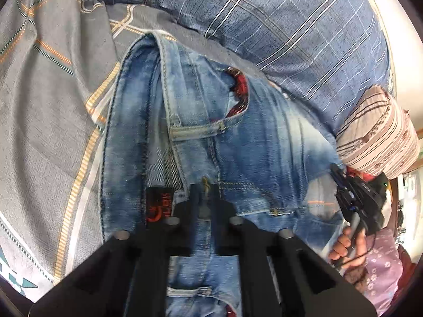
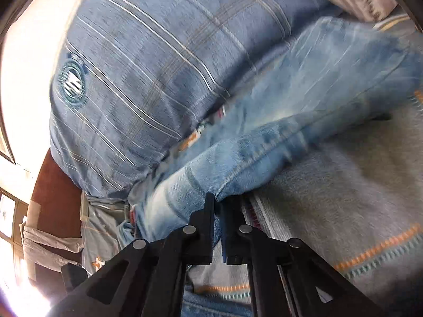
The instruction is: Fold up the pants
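Observation:
Light blue washed jeans lie on a grey bedsheet, waistband toward me, with a red inner label and a red-lined pocket opening. My left gripper is shut on the jeans at the waistband near the fly seam. In the right wrist view, a bunched fold of the jeans runs up to the right, and my right gripper is shut on the end of that fold. A person's hand holds the right tool at the jeans' right edge.
A large blue plaid pillow lies just behind the jeans. A pink striped pillow sits at the right. The grey sheet with orange stripes spreads to the left and front. A brown bed frame shows beyond the mattress edge.

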`<act>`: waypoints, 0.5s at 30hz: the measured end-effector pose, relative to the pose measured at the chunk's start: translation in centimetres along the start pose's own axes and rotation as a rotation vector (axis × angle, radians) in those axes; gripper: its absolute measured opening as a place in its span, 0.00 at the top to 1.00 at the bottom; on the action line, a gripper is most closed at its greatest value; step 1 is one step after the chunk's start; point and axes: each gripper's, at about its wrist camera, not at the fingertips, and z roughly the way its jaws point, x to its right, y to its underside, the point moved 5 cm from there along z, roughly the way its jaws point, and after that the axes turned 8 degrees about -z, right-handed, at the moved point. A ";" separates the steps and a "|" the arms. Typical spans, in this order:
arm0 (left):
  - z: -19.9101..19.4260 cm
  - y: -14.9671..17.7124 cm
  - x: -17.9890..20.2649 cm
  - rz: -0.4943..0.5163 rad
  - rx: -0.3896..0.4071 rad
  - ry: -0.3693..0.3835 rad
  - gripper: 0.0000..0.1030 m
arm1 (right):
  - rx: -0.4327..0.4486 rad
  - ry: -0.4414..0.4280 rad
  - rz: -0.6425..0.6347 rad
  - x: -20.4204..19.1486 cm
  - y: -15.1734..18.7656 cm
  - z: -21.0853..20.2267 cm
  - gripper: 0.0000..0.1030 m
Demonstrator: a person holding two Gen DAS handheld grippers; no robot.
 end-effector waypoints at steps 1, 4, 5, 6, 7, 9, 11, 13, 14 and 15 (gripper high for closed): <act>0.1 0.0 -0.4 -0.010 -0.006 0.003 0.96 | 0.012 0.010 0.006 0.4 0.5 -0.7 0.97; 0.0 0.2 -1.3 -0.035 0.002 -0.005 0.96 | -0.013 0.127 0.031 3.3 2.1 -1.6 1.00; 0.0 0.3 -1.4 -0.038 0.001 -0.003 0.96 | -0.020 0.167 0.044 4.4 2.6 -1.8 1.00; -0.1 0.4 -1.6 -0.041 -0.003 -0.004 0.96 | -0.023 0.164 0.071 5.3 3.1 -2.1 1.00; -0.3 0.5 -1.8 -0.043 -0.011 0.000 0.96 | -0.011 0.130 0.106 5.8 3.3 -2.6 1.00; -1.2 0.5 -1.9 -0.044 -0.020 0.037 0.96 | 0.029 0.087 0.120 5.9 3.2 -4.6 0.95; -2.5 -0.3 -1.9 -0.041 0.009 0.052 0.96 | 0.068 0.105 0.082 5.6 2.3 -6.5 0.93; -3.9 -2.1 -1.7 -0.047 0.055 0.050 0.95 | 0.098 0.132 0.033 5.0 0.5 -8.4 0.85; -4.2 -2.9 -1.6 -0.051 0.064 0.051 0.87 | 0.101 0.146 0.017 4.9 -0.2 -8.9 0.68; -4.3 -4.0 -1.3 -0.053 0.064 0.052 0.69 | 0.107 0.169 -0.009 4.8 -1.6 -9.4 0.58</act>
